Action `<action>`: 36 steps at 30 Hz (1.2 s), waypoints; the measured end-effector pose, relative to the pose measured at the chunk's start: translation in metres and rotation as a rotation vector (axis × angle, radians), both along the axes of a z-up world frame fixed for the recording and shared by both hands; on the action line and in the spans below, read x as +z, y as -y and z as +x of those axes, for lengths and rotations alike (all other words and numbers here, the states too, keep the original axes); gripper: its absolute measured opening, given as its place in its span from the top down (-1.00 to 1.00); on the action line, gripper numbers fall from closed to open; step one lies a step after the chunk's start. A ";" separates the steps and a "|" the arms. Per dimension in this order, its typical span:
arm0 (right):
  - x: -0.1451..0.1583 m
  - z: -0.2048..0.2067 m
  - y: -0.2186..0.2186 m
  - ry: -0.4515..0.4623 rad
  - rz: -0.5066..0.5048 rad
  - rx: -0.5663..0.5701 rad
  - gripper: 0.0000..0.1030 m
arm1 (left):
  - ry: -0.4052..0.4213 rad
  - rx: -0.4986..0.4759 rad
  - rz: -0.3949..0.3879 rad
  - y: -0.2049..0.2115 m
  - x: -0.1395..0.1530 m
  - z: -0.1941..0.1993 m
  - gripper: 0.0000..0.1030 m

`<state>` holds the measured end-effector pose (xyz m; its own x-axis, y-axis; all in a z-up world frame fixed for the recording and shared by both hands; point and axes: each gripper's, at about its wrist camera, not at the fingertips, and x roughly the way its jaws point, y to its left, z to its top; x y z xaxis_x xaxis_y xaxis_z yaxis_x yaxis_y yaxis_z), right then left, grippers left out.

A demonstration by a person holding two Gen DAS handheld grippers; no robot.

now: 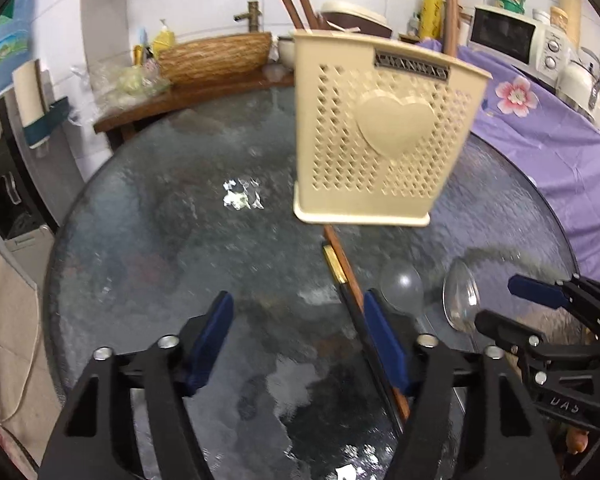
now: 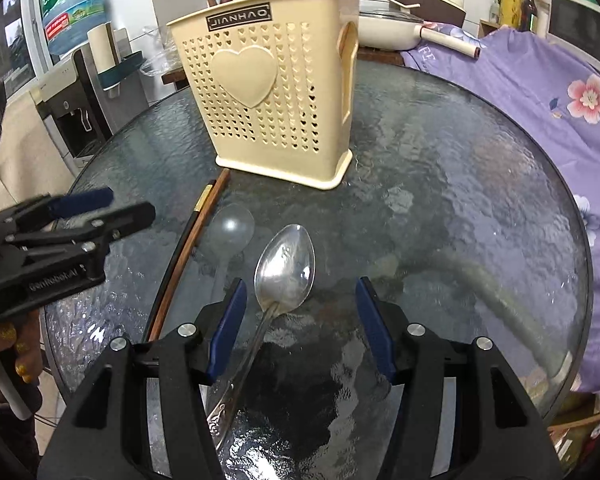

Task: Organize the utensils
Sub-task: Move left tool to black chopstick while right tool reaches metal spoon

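A cream perforated utensil holder with a heart stands on the round glass table; brown chopsticks stick out of its top. In front of it lie a brown chopstick, a black chopstick with a gold band, a clear plastic spoon and a metal spoon. My left gripper is open, its right finger beside the chopsticks. My right gripper is open, with the metal spoon's handle between its fingers.
A purple floral cloth covers the surface right of the table. A woven basket, a faucet and a microwave stand behind. A water dispenser stands at the left.
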<state>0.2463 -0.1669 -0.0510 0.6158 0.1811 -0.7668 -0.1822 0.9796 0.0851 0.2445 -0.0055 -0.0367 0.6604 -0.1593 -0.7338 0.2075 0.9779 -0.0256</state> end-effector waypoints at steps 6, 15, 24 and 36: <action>0.000 -0.003 0.007 0.000 0.017 -0.022 -0.11 | -0.043 -0.046 -0.029 0.008 -0.012 -0.004 -0.04; 0.001 -0.003 0.012 0.002 0.033 -0.039 -0.15 | -0.060 -0.088 0.037 0.021 -0.024 -0.004 0.07; 0.001 -0.002 0.015 0.001 0.040 -0.044 -0.16 | -0.072 -0.068 0.014 0.010 -0.026 -0.004 0.08; 0.000 -0.002 0.013 -0.002 0.040 -0.043 -0.16 | -0.085 -0.036 0.038 0.003 -0.028 0.001 0.08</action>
